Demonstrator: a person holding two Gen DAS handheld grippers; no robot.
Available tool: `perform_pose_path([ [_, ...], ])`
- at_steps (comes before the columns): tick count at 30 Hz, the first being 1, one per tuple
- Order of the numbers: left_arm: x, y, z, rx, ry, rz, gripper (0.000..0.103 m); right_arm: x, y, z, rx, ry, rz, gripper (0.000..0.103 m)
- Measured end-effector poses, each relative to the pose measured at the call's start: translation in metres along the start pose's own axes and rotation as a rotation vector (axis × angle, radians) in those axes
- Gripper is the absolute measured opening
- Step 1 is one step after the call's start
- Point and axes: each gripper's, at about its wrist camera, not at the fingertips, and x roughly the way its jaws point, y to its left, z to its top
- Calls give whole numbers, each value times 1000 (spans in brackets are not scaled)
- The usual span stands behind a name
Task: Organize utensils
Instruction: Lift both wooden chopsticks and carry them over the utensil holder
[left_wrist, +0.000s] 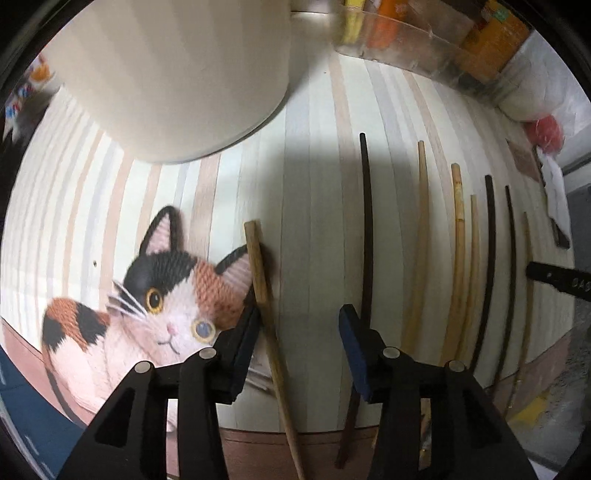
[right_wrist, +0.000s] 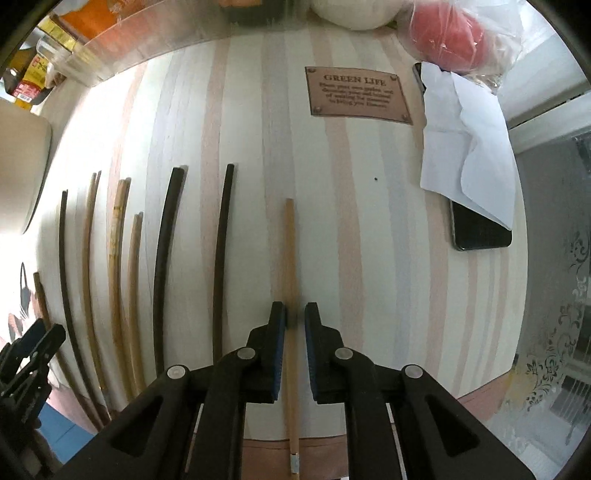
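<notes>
Several chopsticks lie side by side on the striped table. In the left wrist view my left gripper (left_wrist: 299, 317) is open; a brown chopstick (left_wrist: 264, 291) lies against its left finger, and a dark chopstick (left_wrist: 366, 221) lies by its right finger. More light and dark chopsticks (left_wrist: 458, 258) lie to the right. In the right wrist view my right gripper (right_wrist: 295, 317) stands slightly open astride a light wooden chopstick (right_wrist: 291, 258), not clamped on it. Dark chopsticks (right_wrist: 221, 258) and light ones (right_wrist: 118, 258) lie to its left. The left gripper (right_wrist: 29, 350) shows at the lower left.
A large white cylindrical holder (left_wrist: 177, 74) stands at the back left. A cat-shaped coaster (left_wrist: 155, 306) lies by the left gripper. A phone (right_wrist: 480, 229) under white paper (right_wrist: 465, 140), a brown label (right_wrist: 358, 96), a bagged red object (right_wrist: 447, 33) and a clear box (left_wrist: 424, 40) lie around.
</notes>
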Motion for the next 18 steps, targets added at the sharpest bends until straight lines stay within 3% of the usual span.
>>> perform_pose_path([
  [5,3,-11,1,6,-8,32,39,-1,-6,3,5,-24,11,12],
  [6,3,-12,0,2,-17,37,32,-2,-11,1,11,-32,10,12],
  [7,1,-13,0,10,-33,39,9,-2,-15,-5,13,-38,9,12],
  [8,2,-15,1,14,-33,35,5,-2,-15,-5,18,-46,8,12],
  [9,2,-15,1,3,-32,25,5,-3,-16,-10,19,-53,10,7],
  [12,2,-12,2,-4,-44,24,5,-3,-13,-28,12,-84,14,7],
  [18,-32,-6,-11,-28,-118,5,5,-23,-21,-65,52,-135,149,6],
])
